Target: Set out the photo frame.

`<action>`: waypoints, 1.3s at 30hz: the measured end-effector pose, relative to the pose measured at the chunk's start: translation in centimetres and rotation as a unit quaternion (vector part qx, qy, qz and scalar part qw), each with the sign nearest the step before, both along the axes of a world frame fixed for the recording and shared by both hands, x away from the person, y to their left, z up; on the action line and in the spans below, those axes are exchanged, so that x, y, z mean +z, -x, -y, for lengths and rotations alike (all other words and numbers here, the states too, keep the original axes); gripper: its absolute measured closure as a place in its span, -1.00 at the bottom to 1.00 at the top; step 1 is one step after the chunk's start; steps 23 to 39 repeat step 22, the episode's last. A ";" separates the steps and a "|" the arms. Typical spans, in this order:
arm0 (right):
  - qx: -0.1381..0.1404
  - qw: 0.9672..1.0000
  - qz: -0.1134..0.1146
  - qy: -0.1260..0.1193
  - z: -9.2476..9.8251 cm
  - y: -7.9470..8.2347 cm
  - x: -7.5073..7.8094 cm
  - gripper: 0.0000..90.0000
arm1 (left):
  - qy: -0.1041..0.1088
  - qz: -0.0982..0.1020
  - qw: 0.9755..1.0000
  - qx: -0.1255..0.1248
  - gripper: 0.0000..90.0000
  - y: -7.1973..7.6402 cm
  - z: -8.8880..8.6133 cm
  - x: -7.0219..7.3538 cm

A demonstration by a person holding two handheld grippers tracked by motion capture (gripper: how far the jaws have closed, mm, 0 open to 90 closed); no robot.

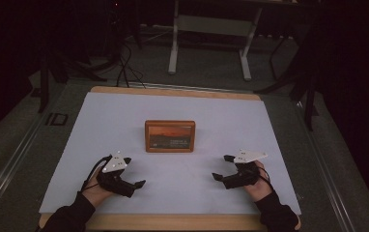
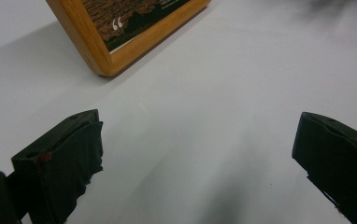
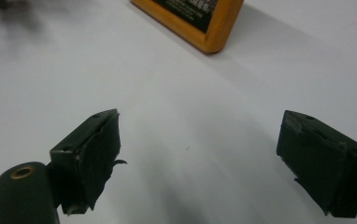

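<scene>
The wooden picture frame (image 1: 170, 136) stands near the centre of the white table cover (image 1: 124, 116), long axis running left to right, printed face toward the person; it sits ahead of and between the left gripper (image 1: 132, 172) and right gripper (image 1: 223, 167), apart from both. Both sets of jaws are spread wide and empty; the left gripper view shows a white quotation mark (image 2: 117, 24) on the print, unreadable from above.

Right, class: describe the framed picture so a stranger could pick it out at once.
Start at the white table top. Near its middle, beyond the left tool and right tool, lies the framed picture. Its orange wooden border around a dark sunset image with white lettering sets it apart.
</scene>
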State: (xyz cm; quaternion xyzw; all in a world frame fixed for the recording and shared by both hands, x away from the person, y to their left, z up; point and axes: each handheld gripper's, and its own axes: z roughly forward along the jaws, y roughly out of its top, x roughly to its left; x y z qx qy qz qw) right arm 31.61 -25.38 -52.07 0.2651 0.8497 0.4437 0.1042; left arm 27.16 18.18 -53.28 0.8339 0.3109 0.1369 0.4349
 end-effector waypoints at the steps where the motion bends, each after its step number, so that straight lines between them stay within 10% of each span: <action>1: -0.001 1.000 0.001 0.001 0.1 0.2 -0.1 -0.71 | -0.001 0.000 1.000 0.000 -0.95 0.0 0.0 0.0; 39: -0.011 1.000 -0.001 -0.001 1.7 1.3 -1.0 -0.71 | 0.000 0.000 1.000 0.000 -0.95 0.0 0.0 -0.1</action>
